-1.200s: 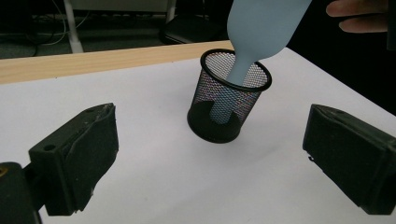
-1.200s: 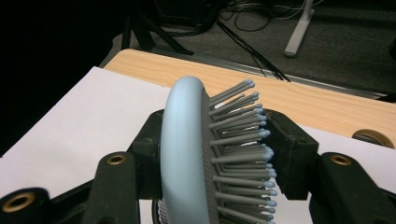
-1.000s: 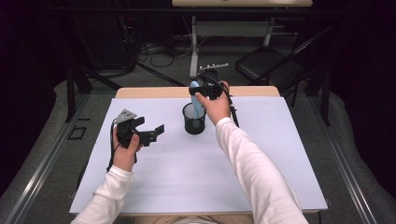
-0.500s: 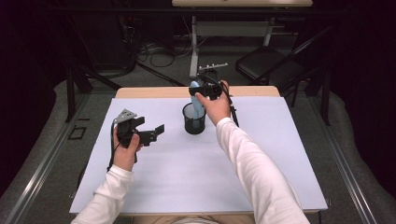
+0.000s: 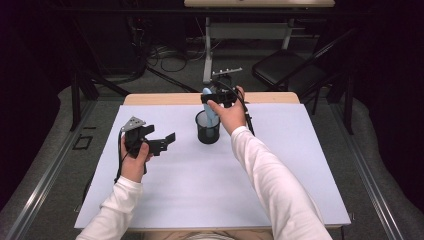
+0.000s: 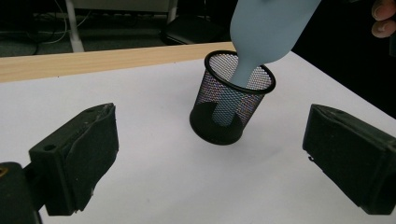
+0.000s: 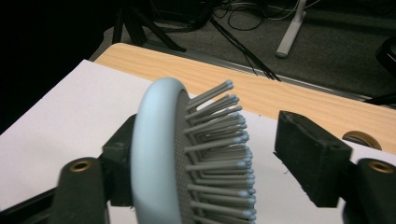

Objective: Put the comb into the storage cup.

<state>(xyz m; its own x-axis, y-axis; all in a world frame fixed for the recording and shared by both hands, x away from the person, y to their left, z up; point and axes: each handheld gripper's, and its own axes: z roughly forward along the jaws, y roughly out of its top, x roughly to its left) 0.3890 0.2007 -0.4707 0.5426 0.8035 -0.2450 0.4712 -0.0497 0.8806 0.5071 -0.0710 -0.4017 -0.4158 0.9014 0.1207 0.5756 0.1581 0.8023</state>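
1. the right claw [image 5: 216, 96], upper centre of the high view, is carrying a pale blue hairbrush [image 5: 208, 102] by its head, handle pointing down, so the handle is entering the black mesh cup [image 5: 207, 128] first.
2. in the right gripper view the brush head [image 7: 187, 158] is lying against the left jaw, bristles facing the right jaw; a gap is showing there, so i cannot tell whether the grip is closed or releasing.
3. in the left gripper view the handle [image 6: 229, 100] is already sitting inside the mesh cup [image 6: 232, 105], its end near the bottom.
4. the left claw [image 5: 159, 142], centre left of the high view, is hovering wide apart and empty over the white table [image 5: 200, 190], facing the cup, probably ready to steady it.
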